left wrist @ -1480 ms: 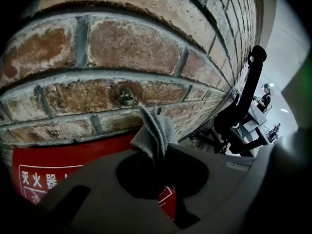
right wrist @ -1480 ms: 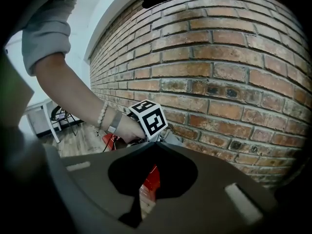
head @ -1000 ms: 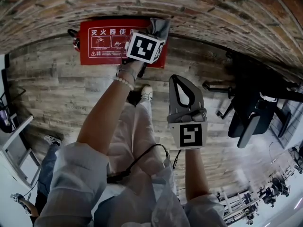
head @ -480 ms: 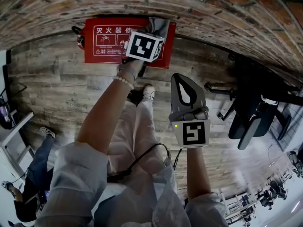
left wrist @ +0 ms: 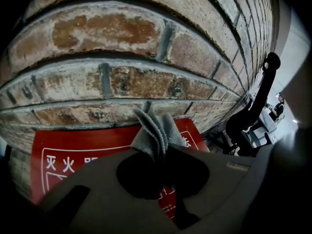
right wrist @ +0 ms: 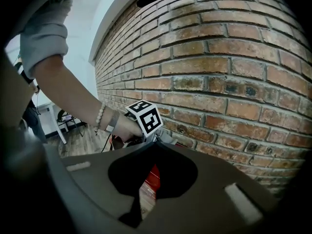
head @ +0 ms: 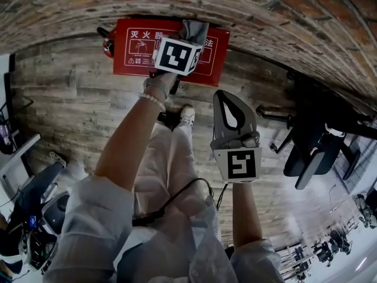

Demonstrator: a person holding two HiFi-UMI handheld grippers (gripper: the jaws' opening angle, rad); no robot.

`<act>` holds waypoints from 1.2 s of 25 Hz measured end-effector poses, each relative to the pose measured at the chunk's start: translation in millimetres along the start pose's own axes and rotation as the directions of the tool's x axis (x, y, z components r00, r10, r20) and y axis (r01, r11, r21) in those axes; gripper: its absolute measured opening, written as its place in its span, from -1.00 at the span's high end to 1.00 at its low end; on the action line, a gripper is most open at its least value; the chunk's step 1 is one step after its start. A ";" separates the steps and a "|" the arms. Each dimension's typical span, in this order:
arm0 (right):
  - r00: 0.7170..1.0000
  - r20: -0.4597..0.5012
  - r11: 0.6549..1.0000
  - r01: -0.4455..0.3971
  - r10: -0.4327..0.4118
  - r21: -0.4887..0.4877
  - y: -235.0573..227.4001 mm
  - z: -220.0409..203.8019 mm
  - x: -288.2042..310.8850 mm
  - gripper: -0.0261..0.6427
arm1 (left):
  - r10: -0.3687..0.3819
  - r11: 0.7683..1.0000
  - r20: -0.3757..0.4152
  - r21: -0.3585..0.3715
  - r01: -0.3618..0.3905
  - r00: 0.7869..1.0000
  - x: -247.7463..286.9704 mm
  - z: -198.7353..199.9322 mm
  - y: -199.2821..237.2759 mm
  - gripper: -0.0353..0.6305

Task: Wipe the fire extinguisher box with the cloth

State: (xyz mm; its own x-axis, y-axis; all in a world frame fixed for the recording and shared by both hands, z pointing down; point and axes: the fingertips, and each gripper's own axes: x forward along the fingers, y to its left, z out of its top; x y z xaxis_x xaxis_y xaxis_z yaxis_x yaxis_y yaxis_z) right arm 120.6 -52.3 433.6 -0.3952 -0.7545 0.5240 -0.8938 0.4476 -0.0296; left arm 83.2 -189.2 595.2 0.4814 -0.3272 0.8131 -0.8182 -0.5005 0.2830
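cloth (left wrist: 154, 130), grey and ribbed, is clamped in left gripper (left wrist: 157, 154) against flat red box (left wrist: 83, 147); right gripper (right wrist: 152, 143) closed.

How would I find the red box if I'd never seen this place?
Look along the bottom of the brick wall, where it meets the wooden floor. A flat red box lies there, just under the grey cloth pinched in the left tool. It stands out from the brown bricks and boards by its bright red top with white writing and little pictures.
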 end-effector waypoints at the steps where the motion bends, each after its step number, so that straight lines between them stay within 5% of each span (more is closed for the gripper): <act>1: 1.000 -0.001 1.000 -0.004 0.004 -0.004 3.2 0.8 1.7 0.90 | 0.004 1.000 0.001 -0.002 -0.004 1.000 -2.2 -1.0 4.6 0.87; 30: 0.993 -0.018 0.990 -0.117 0.116 -0.080 66.6 25.8 42.9 0.90 | 0.139 0.989 0.001 -0.054 -0.139 0.990 -58.0 -31.7 120.6 0.87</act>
State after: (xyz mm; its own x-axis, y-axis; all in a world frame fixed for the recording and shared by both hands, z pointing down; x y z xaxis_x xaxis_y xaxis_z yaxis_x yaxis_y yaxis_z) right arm 38.7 -67.2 432.1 -0.4922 -0.6888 0.5322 -0.8216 0.5696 -0.0227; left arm -53.4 -205.2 598.2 0.3634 -0.3942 0.8441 -0.8928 -0.4063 0.1947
